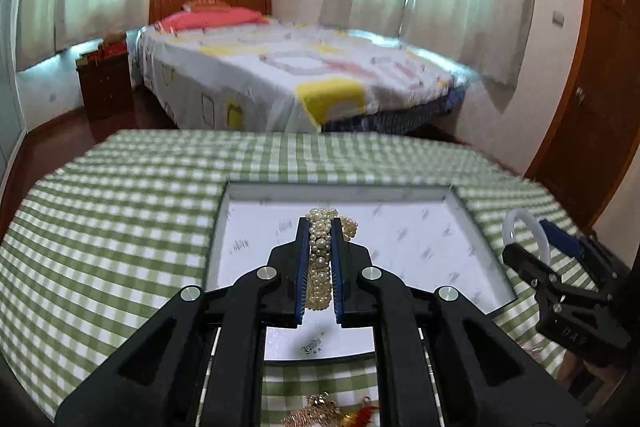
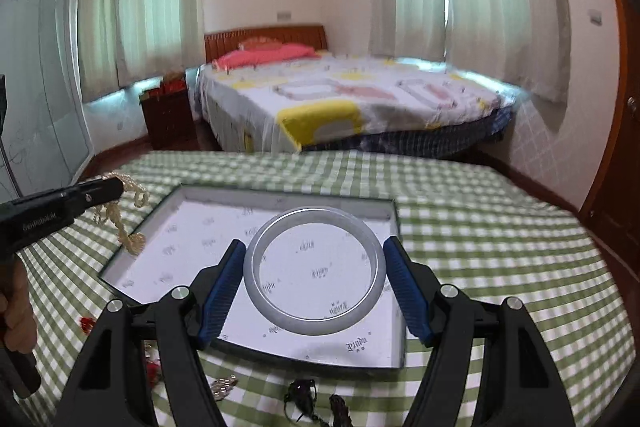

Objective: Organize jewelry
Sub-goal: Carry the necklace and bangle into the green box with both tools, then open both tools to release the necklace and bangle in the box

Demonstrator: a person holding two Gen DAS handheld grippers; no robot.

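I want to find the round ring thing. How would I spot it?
Look at the green checked table, then the shallow white box on it. Above the box, the right gripper holds a pale, smooth bangle between its blue pads; the pearl strands are beaded and bunched.

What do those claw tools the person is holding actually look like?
Both are alike. The left claw and right claw have black angular plastic linkages with round silver pivot bolts and two fingers lined with ribbed blue pads. The bodies bear faint lettering.
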